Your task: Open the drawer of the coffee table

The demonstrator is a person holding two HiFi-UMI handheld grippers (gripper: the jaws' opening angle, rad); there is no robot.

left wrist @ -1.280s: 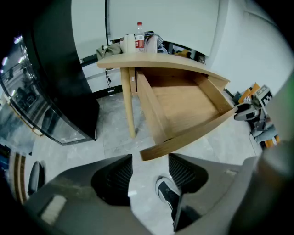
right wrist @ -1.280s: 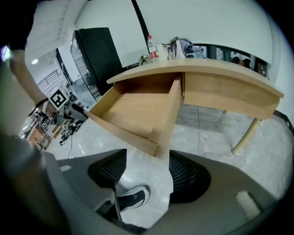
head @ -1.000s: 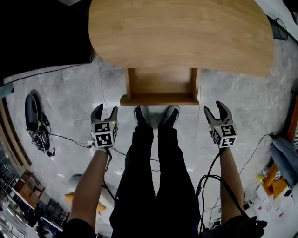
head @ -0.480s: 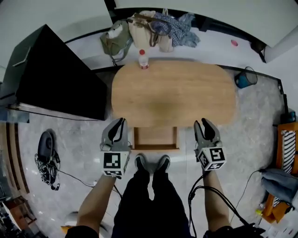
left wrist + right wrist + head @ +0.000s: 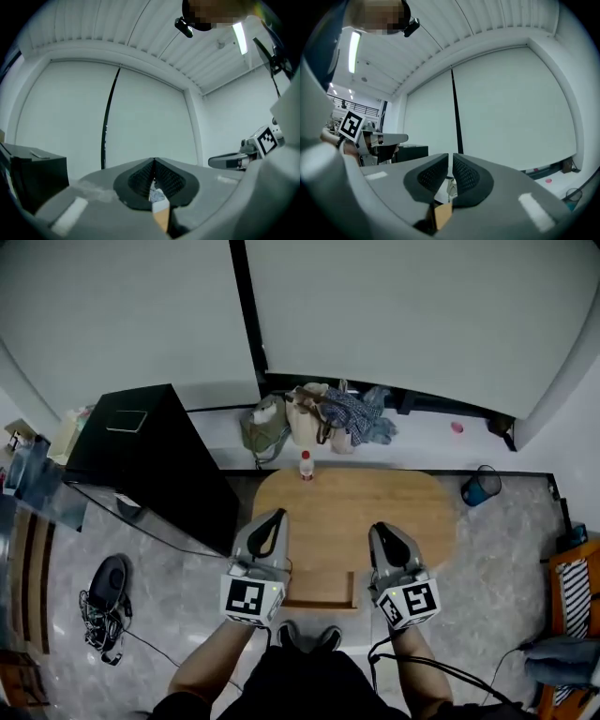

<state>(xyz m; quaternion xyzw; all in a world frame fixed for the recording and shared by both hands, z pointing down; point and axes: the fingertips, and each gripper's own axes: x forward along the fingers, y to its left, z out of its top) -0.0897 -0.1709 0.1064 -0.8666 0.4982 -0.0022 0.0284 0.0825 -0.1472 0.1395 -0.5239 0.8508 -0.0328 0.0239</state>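
While I hold both grippers level, the drawer (image 5: pixel 319 591) stands pulled out at the coffee table's (image 5: pixel 375 498) near edge, below and between them, its front running crosswise, equally near each. The left gripper (image 5: pixel 274 519) is clenched on nothing; the right gripper's (image 5: pixel 383 532) jaws are closing, nothing between them.

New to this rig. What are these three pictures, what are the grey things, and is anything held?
No robot here: a person holds a two-jaw tool in each hand. The head view looks down from the person's head at the left tool and right tool, with a coffee table below, its drawer pulled out. Only a small bottle stands on the table, at its far edge. The other two pictures come from a camera on each tool, looking along its jaws. The left jaws are together; the right ones are closing, a slit apart. Neither holds anything.
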